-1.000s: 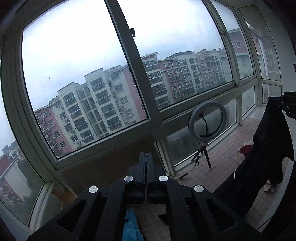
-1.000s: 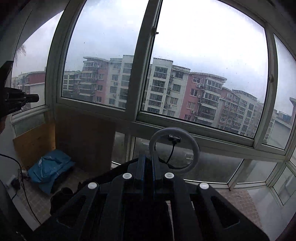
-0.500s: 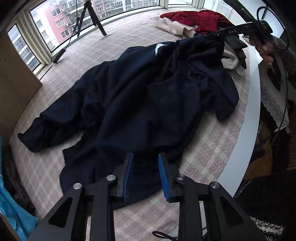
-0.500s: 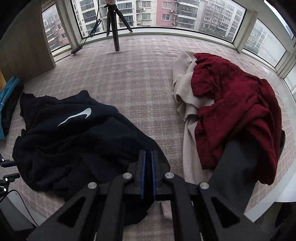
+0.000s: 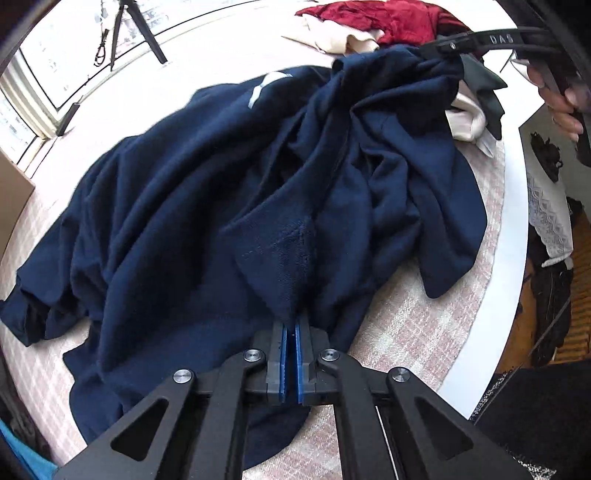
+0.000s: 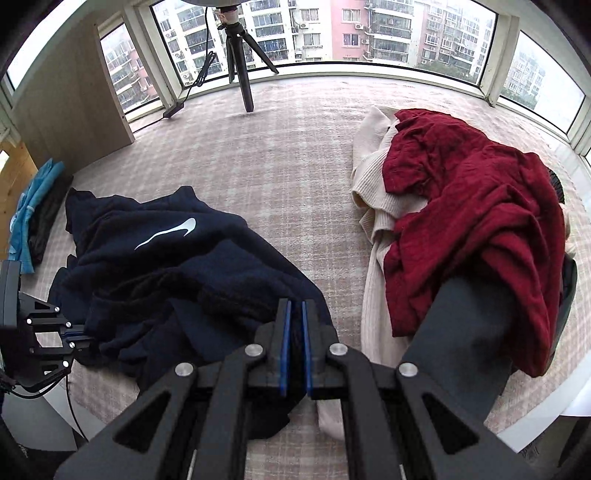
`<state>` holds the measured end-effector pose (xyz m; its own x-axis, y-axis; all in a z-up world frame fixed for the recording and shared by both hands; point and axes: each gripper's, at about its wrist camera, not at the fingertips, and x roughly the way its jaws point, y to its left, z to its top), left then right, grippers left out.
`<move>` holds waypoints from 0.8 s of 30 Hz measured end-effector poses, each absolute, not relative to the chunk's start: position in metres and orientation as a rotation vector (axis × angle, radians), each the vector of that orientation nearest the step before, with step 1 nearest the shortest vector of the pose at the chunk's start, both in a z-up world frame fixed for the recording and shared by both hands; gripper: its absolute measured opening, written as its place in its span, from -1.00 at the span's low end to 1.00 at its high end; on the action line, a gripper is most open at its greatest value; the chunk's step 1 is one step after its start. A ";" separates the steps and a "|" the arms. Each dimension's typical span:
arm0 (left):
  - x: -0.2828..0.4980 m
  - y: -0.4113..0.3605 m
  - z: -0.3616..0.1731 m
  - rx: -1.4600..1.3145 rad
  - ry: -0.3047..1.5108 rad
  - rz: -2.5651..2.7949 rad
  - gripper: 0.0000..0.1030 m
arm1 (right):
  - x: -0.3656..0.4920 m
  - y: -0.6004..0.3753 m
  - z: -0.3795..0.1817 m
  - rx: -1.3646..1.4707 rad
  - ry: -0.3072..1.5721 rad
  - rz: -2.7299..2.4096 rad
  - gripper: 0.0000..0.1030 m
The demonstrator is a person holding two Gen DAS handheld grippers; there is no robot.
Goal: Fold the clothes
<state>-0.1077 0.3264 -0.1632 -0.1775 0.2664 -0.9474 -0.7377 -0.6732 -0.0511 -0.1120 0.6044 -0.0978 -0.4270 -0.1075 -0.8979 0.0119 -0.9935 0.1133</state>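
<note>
1. My left gripper (image 5: 290, 325) has its blue-padded jaws pinched nearly together on a fold of the crumpled navy-blue sweatshirt (image 5: 207, 206), near the garment's near edge.
2. My right gripper (image 6: 294, 314) has its jaws likewise narrowed onto dark navy cloth of the same sweatshirt, at the edge nearest me.
3. In the left wrist view that right gripper shows at the upper right, its black fingers (image 5: 480, 38) biting into a bunched part of the sweatshirt and lifting it a little off the surface, with my right hand (image 5: 561, 99) behind it.
4. In the right wrist view the left gripper sits at the far left, touching the sweatshirt's edge.
5. The sweatshirt lies rumpled and spread on the pink-and-white checked cloth covering the round white worktop (image 6: 295, 155), its white swoosh logo (image 6: 168, 232) facing up.
6. To the right of the sweatshirt lies a heap of other clothes: a dark red crinkled garment (image 6: 472, 206) draped on top of a cream ribbed knit (image 6: 373, 192), with a dark grey piece (image 6: 465, 332) hanging at the near side.
7. At the far left edge lies a light blue fabric item (image 6: 33, 199), beside something black.
8. Farther off, a black tripod (image 6: 240, 62) stands on the cloth by the windows (image 6: 332, 33), which show apartment blocks.
</note>
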 end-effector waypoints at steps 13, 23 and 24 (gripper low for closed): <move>-0.134 0.178 -0.051 -1.335 0.371 2.260 -0.95 | -0.093 0.537 -0.111 1.525 -0.047 -2.411 -0.27; -0.146 0.178 -0.091 -1.379 0.382 2.208 -0.95 | -0.087 0.499 -0.127 1.512 0.233 -2.388 -0.10; -0.146 0.176 -0.072 -1.334 0.388 2.248 -0.95 | -0.090 0.498 -0.134 1.538 0.257 -2.373 -0.10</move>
